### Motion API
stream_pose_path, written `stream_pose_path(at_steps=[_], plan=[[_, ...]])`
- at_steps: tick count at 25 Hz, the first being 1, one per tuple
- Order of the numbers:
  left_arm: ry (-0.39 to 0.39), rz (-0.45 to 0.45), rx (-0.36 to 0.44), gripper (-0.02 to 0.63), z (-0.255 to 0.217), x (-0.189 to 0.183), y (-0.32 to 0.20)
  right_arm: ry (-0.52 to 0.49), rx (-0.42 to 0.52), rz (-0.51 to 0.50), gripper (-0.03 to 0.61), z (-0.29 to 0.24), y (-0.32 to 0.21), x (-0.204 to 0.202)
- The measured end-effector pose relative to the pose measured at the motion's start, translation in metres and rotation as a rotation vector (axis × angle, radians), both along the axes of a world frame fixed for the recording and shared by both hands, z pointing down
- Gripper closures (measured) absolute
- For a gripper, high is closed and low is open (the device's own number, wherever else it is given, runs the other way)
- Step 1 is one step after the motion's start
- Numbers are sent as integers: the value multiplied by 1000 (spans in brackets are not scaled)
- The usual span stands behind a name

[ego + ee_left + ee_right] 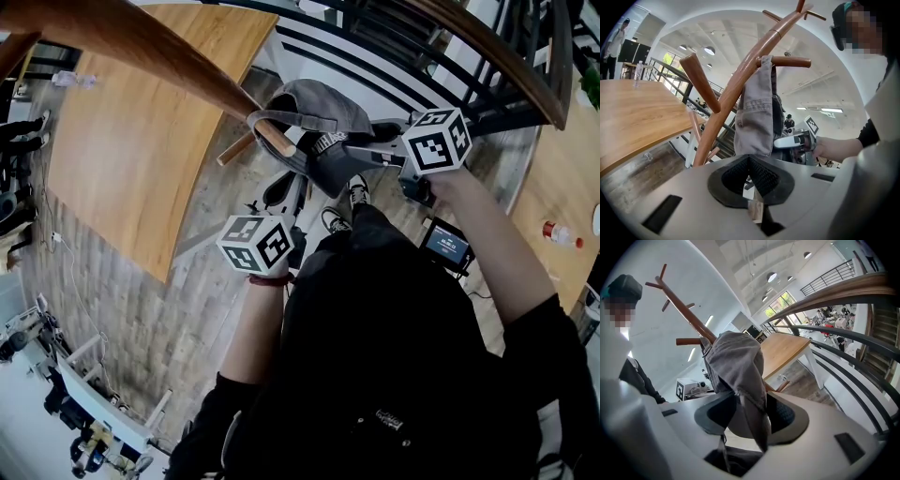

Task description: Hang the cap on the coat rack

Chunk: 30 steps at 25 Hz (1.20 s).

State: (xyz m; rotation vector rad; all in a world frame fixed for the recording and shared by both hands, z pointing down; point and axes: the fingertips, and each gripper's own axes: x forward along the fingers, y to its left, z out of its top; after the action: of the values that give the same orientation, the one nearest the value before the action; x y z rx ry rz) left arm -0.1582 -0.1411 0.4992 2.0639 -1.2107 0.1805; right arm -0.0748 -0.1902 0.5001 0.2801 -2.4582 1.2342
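A grey cap [314, 108] hangs over a wooden peg [272, 136] of the brown coat rack [141, 47]. In the right gripper view the cap [736, 362] droops from the rack [686, 312], and its brim hangs between the jaws of my right gripper [750, 413]. Those jaws stand wide apart and the pads do not press on it. In the head view that gripper [361, 150] reaches the cap from the right. My left gripper [749, 161] is shut with nothing in it and sits below the cap [754, 117], apart from it. Its marker cube [255, 244] shows lower left.
A large wooden table [141, 141] with a water bottle [73, 81] stands to the left of the rack. A dark railing with a wooden handrail [487, 56] runs behind. Another table with a bottle [561, 234] is at the right. A small screen [445, 246] hangs by my right arm.
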Motion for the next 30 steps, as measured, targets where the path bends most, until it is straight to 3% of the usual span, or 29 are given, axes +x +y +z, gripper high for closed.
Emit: stream_pose_path(at_steps=[7, 17, 19, 23, 30], plan=[[-13, -23, -37, 611, 11, -8, 9, 41, -17, 35, 347, 15, -1, 16], [-14, -8, -81, 611, 24, 0, 29, 52, -23, 61, 345, 18, 3, 29], [-13, -22, -73, 610, 22, -3, 32, 43, -9, 66, 383, 12, 3, 30], [-35, -43, -21, 610, 7, -11, 37, -6, 30, 84, 536, -11, 6, 32], [-76, -5, 128, 609, -38, -7, 31, -80, 152, 64, 560, -58, 14, 28]])
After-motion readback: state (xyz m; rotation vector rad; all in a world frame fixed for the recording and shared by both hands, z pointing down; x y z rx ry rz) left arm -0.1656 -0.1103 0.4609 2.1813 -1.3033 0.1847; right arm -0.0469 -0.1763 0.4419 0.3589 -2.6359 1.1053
